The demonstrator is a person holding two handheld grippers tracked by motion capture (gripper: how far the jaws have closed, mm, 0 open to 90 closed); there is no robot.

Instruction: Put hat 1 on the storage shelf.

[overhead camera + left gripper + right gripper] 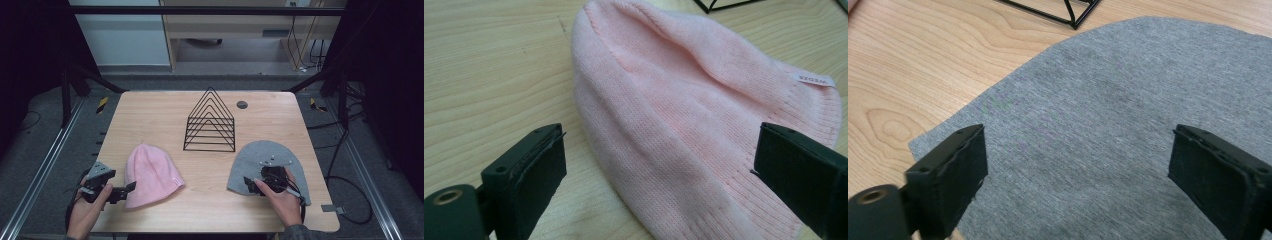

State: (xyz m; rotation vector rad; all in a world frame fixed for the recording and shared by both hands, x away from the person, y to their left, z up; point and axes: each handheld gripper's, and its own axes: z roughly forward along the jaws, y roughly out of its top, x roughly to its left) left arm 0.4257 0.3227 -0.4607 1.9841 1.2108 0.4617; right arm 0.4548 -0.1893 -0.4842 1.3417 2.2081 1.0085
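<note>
A pink knit beanie [150, 175] lies flat on the wooden table [150, 115], left of centre near the front. My left gripper [127, 190] sits at its lower left edge, open, jaws wide. In the left gripper view the pink beanie [694, 110] spreads between and beyond the two black pads [541, 175], with a white label [814, 80] at its ribbed hem. A grey beanie [267, 162] lies flat at the front right. My right gripper [252, 185] is over its lower part, open. In the right gripper view the grey beanie [1128, 115] lies under the spread jaws.
A black wire rack [210, 122] of nested triangles stands at the table's middle, behind both hats. A small dark round cap [242, 104] is set in the tabletop behind it. Cables run along the floor at the right.
</note>
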